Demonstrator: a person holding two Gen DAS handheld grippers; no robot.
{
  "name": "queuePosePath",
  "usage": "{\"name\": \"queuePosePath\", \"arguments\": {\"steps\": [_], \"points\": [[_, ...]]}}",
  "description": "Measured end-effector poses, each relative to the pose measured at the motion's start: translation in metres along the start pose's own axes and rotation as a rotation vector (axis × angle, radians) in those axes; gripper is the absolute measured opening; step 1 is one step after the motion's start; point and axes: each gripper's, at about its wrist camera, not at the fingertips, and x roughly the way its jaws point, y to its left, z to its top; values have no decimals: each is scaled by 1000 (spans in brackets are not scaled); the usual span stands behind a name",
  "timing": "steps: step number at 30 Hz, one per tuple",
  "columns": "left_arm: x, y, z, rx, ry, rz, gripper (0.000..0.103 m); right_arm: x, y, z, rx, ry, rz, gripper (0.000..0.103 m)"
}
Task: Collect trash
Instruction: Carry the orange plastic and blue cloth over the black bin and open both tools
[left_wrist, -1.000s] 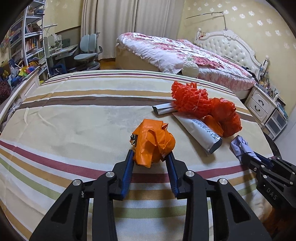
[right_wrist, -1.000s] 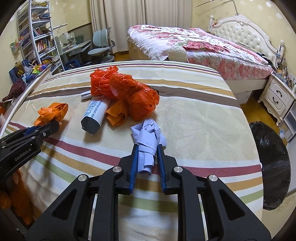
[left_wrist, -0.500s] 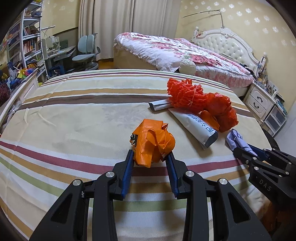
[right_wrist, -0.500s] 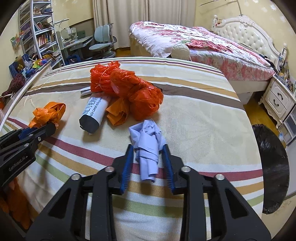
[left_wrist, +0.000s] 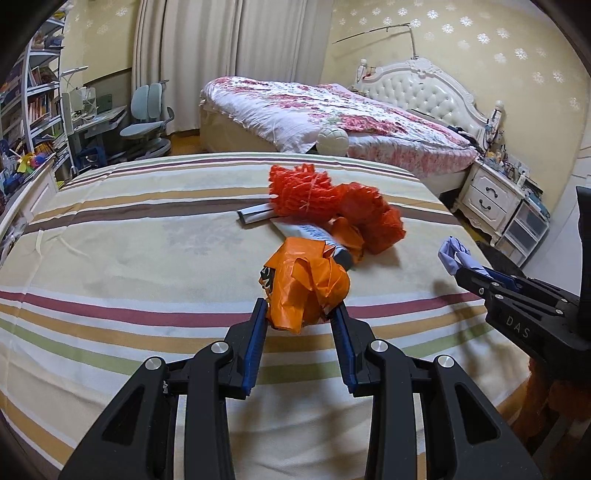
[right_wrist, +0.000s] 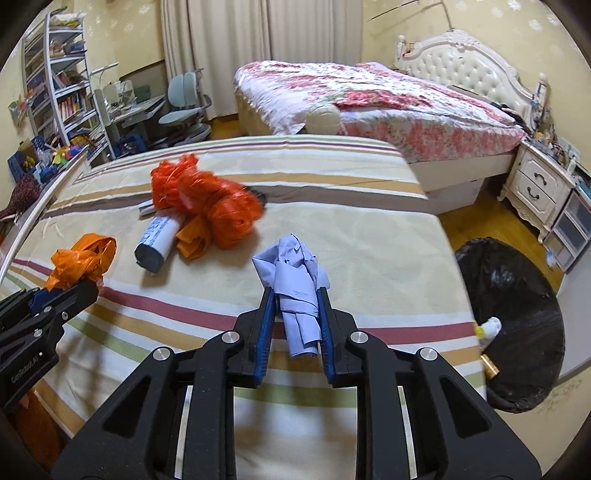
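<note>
Striped bed (left_wrist: 147, 258) in a bedroom. Left gripper (left_wrist: 299, 325) pinches an orange plastic bag (left_wrist: 306, 284), right gripper (right_wrist: 293, 314) a blue paper wad (right_wrist: 295, 280), both near the red mesh pile (right_wrist: 207, 203). Feather-light, crushable stuff; grab the bulk.

"DAS" on right hand-held gripper (left_wrist: 460, 274) body; "GenRobot.AI" on left hand-held gripper (right_wrist: 90, 285) body.

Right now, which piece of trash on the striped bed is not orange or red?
The rolled grey-white paper package, lying beside the red mesh bundle.
</note>
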Motion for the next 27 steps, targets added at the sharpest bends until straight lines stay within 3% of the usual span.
{"name": "queuePosePath", "arguments": {"steps": [12, 20, 27], "points": [[16, -88, 13, 106, -23, -140, 35, -44, -88, -7, 115, -105, -171, 22], [30, -163, 26, 221, -64, -197, 35, -51, -157, -13, 227, -128, -265, 22], [49, -217, 36, 285, -67, -235, 35, -46, -193, -16, 278, -132, -305, 22]]}}
